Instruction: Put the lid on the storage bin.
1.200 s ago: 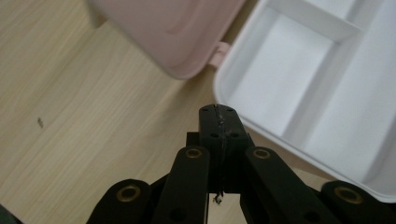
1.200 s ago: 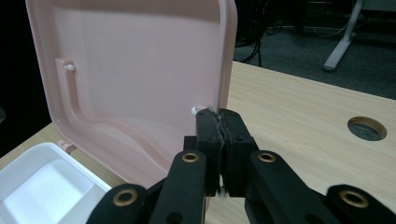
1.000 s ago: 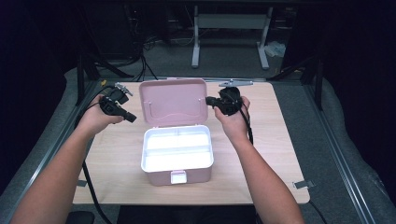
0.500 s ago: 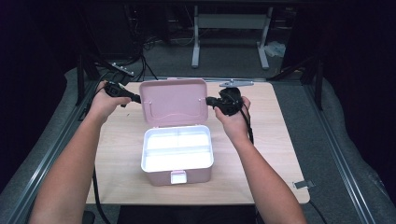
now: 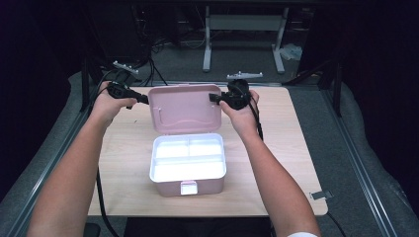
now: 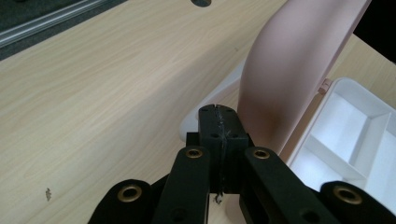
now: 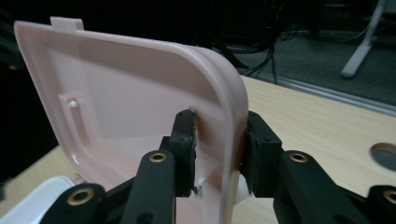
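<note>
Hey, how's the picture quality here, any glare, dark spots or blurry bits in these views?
High view: the white tray inside the pink box is blown out by glare, and the surroundings beyond the table fall into darkness. Left gripper view: evenly lit, though the pink lid looks soft. Right gripper view: dim backdrop, with the right gripper and nearby lid edge slightly blurred.

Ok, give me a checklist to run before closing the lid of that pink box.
1. Right gripper straddles the lid edge: ok.
2. Its jaws are clamped firmly on the lid: cannot tell.
3. Left gripper is shut and holds nothing: ok.
4. Left gripper is off the lid's outer side: cannot tell.
5. White tray has nothing sticking up: ok.
6. Box sits flat on the table: ok.
</note>
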